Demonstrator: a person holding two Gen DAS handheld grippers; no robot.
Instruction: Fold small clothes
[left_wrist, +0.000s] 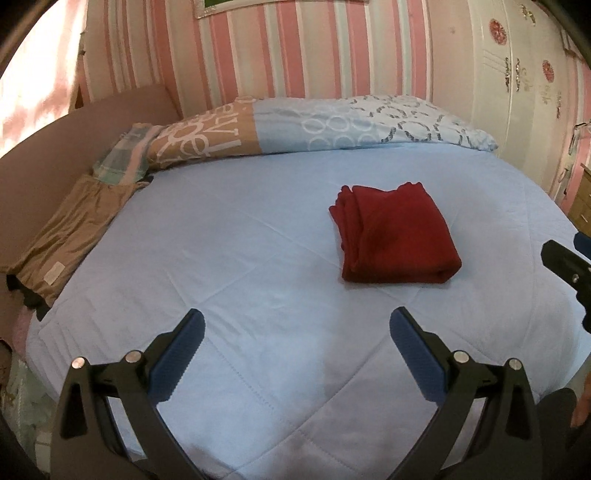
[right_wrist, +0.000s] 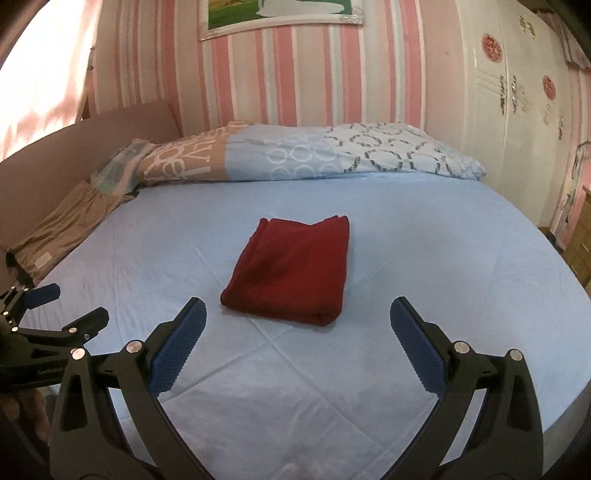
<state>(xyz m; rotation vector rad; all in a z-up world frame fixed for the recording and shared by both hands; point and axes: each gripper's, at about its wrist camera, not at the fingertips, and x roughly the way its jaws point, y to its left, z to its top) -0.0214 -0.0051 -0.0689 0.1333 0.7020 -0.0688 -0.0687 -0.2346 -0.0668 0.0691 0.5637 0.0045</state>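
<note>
Red garment (right_wrist: 291, 269) lies folded on bed (right_wrist: 443, 258); both tongs (left_wrist: 297, 350) (right_wrist: 297, 339) spread, apparently empty.

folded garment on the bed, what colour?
Dark red folded garment, plain; clearest in the right wrist view.

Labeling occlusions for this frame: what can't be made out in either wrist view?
- Right gripper: cut by the right edge of the left wrist view; its jaws show whole only in its own view.
- Red folded garment: what kind of garment it is, hidden by its own folds.
- Brown clothes: white label too small to read.
- Framed picture: cut off by the top edge.
</note>
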